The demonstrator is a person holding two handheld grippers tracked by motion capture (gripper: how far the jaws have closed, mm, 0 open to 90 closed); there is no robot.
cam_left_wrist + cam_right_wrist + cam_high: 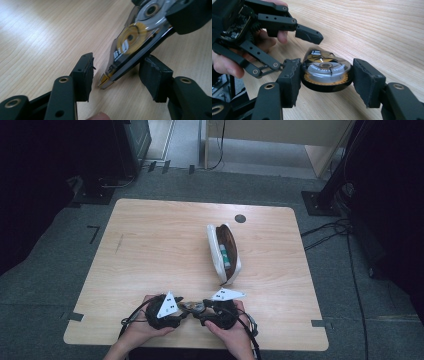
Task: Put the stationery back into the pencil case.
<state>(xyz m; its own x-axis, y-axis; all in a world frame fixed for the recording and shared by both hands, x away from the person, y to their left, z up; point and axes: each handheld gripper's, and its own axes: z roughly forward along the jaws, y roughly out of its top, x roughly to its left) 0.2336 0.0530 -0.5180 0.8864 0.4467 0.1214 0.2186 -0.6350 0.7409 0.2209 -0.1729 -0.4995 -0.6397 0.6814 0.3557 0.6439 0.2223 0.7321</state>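
Two grippers meeting nose to nose: right gripper point(325, 82) clamped on tape roller point(325, 72), tip pointing between spread jaws of left gripper point(116, 75).

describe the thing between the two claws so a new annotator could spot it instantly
On the wooden table, look at the near edge, where the left claw and right claw meet. Between them lies a correction tape dispenser, the right claw's jaws either side of its round end, its pointed tip between the left's open jaws. Unlike the white pencil case farther back, it is small, with a clear shell and yellow reels.
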